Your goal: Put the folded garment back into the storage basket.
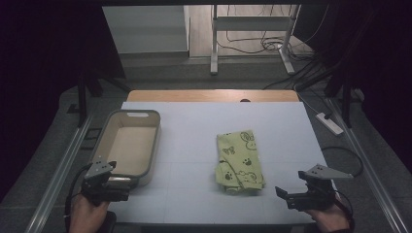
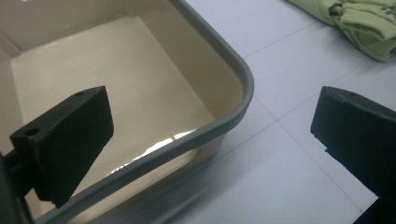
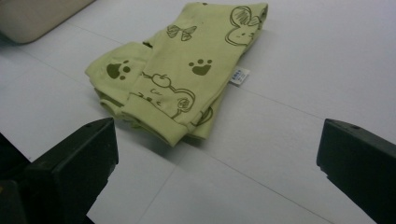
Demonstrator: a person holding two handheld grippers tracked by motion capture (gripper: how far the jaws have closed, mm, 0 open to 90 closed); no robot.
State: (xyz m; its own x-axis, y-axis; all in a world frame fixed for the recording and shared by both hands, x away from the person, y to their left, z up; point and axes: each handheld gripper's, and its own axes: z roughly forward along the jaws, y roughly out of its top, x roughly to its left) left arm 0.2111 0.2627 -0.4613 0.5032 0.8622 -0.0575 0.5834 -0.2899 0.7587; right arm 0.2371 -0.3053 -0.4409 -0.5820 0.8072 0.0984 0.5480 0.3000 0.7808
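Dim floor and loose cables lie beyond the far end of the white table (image 1: 194,121), which the high view takes in whole. On it, the left gripper (image 1: 121,183) hangs at the near corner of a beige bin (image 1: 153,145), and the right gripper (image 1: 286,194) sits low at the near edge, with a folded green cloth (image 1: 239,162) ahead of it and off to its left. Both tools are held from below by the person's hands.

From the left gripper view, the left gripper (image 2: 212,140) stands released, its 2 jaws spread wide astride the rounded corner of the bin (image 2: 233,116): 1 jaw over the glossy inside, the other over bare table outside. A bit of the cloth (image 2: 364,28) peeks in at the far right.

From the right gripper view, the right gripper (image 3: 217,158) is likewise released, jaws far apart and holding nothing. The cloth (image 3: 187,60) lies just ahead between them, showing what the high view blurs: paw prints, a bow, a rabbit outline, and a small white tag (image 3: 239,77) at its edge.
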